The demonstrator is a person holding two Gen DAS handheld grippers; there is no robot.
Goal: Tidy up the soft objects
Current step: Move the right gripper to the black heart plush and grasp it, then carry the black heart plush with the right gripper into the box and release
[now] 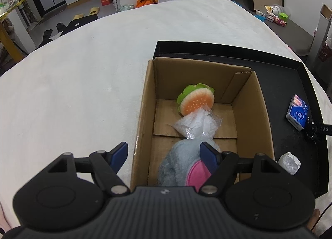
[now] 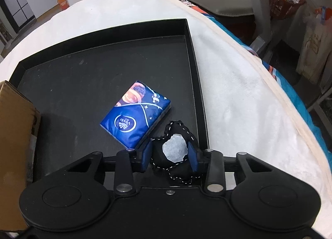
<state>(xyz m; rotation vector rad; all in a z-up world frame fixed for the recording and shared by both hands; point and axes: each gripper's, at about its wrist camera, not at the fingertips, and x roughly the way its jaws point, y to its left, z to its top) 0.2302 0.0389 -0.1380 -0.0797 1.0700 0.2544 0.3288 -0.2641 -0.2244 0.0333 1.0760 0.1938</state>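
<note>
- Between the right gripper's [image 2: 170, 157] blue pads: a small black stitched pouch [image 2: 176, 160] with a pale round patch, sitting at the near right corner of the black tray [image 2: 124, 29]. Jaws are closed on it, one pad on each side of its middle.
- Handling guess: light, soft, stuffed fabric. It should squash under the pads rather than slip, and it isn't fragile. Mid-body pinch looks right; edges and stitched seams would likely fold away.
- Just beside it, touching or nearly so: a blue tissue pack [image 2: 136, 114], flat on the tray. Probably light and squashy with a slick wrapper, so best taken across the short sides.
- Near tray edge, left-wrist view: a small crumpled clear wrapper [image 1: 289, 163]. Close to weightless, I'd expect it to crush in any grip.
- Cardboard box [image 1: 145, 102] stands on the tray's left part. Inside: a plush burger [image 1: 196, 101] against the far wall, a clear plastic bag [image 1: 196, 124] in front of it, a grey-and-pink plush [image 1: 182, 164] nearest.
- Left gripper [image 1: 164, 154] hangs over the box's near left wall, jaws wide apart, holding nothing; one pad overlaps the grey plush in view, contact unclear.
- Tray sits on a white blanket [image 1: 83, 73].
</note>
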